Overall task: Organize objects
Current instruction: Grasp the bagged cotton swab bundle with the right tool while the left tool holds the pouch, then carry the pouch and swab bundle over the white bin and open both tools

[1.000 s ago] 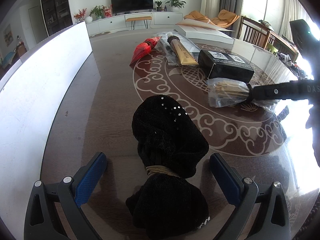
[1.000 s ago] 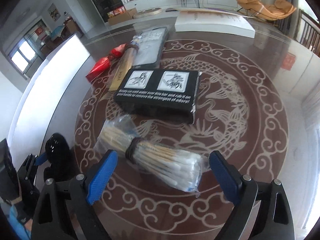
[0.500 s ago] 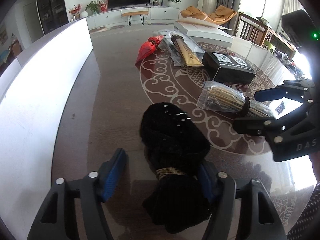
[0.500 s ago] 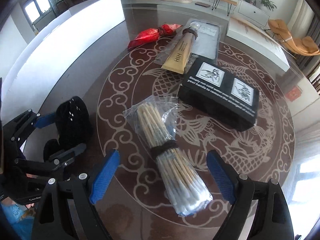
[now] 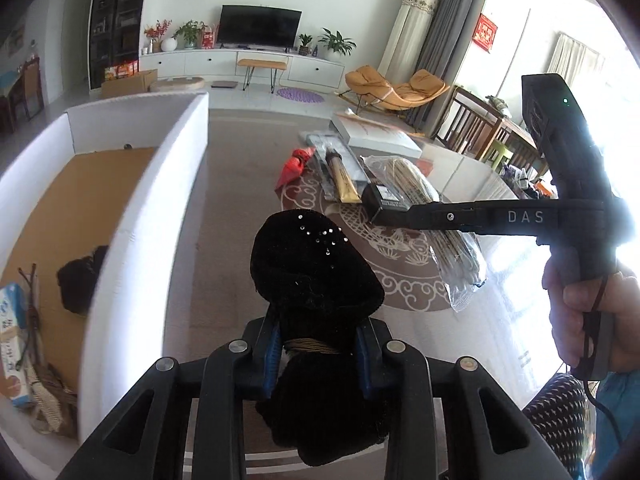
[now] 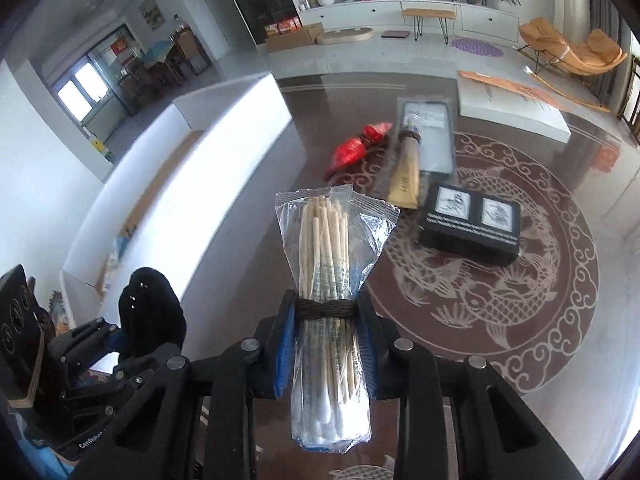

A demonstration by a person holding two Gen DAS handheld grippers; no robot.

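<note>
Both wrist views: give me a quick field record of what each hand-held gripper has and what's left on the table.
left hand-held gripper: closing on black fabric bundle
right hand-held gripper: shut on cotton swab pack
on table: black box, tan tube, red packet
white bin: left of table, holds some items

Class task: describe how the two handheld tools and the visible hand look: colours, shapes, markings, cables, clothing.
Each tool, the left tool and the right tool, has a black plastic frame with triangular cut-outs, silver round bolt heads and blue finger pads. Seen from the left wrist, the right tool's arm reads "DAS", under a black box with a green light. The hand has a dark cord; blue clothing shows below.
</note>
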